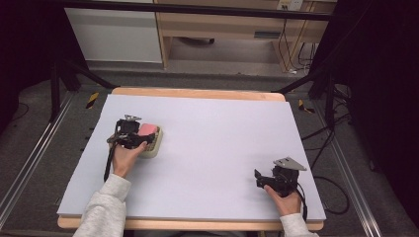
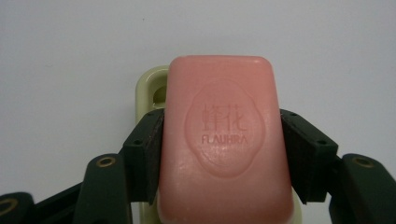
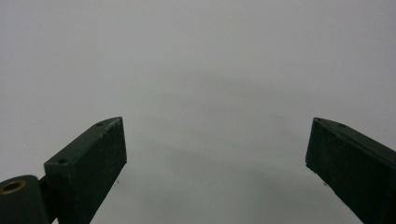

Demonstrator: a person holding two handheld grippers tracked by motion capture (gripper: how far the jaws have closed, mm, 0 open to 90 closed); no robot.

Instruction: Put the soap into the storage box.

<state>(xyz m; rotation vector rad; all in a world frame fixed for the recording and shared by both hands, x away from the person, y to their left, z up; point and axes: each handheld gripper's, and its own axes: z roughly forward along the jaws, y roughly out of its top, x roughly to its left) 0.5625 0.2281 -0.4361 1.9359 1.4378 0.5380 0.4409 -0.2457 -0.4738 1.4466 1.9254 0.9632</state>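
Clamping pink soap, left gripper over dish.

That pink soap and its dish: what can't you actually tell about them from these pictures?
- Soap dish, left gripper view: mostly covered by the soap; its inside is hidden.
- Soap's near end: cut off by the bottom edge.
- High view: the left gripper hides much of both; the soap's stamped lettering is too small.

A pale lavender sheet covers the wood-edged desk; behind it stand a wooden cabinet and cables.
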